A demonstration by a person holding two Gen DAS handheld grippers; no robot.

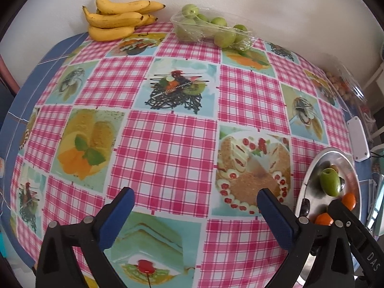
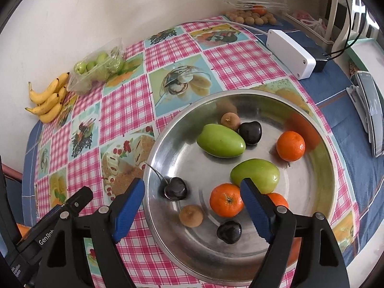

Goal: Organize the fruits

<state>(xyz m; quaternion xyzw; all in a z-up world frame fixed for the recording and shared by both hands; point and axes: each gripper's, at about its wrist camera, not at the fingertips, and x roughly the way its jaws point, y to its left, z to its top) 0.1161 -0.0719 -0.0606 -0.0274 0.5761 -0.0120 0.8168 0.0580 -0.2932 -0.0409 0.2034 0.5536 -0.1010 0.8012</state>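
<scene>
A round metal bowl (image 2: 328, 158) stands on the pink checked tablecloth and holds two green mangoes (image 2: 220, 140), three oranges (image 2: 290, 146), three dark cherries (image 2: 176, 188) and two small brown fruits (image 2: 191, 216). My right gripper (image 2: 192, 184) hangs open over the bowl's near left part with nothing between its fingers; its right finger (image 2: 254, 206) covers part of one orange. My left gripper (image 1: 195, 192) is open wide over bare tablecloth, left of the bowl (image 1: 309, 175). A bunch of bananas (image 1: 117, 16) and a clear pack of small green fruits (image 1: 211, 28) lie by the wall.
Behind the bowl lies a white box (image 2: 291, 52) with a cable. A clear pack of small brown fruits (image 2: 252, 16) sits at the far corner, and a grey device (image 2: 372, 124) lies at the right edge. The wall closes the far side.
</scene>
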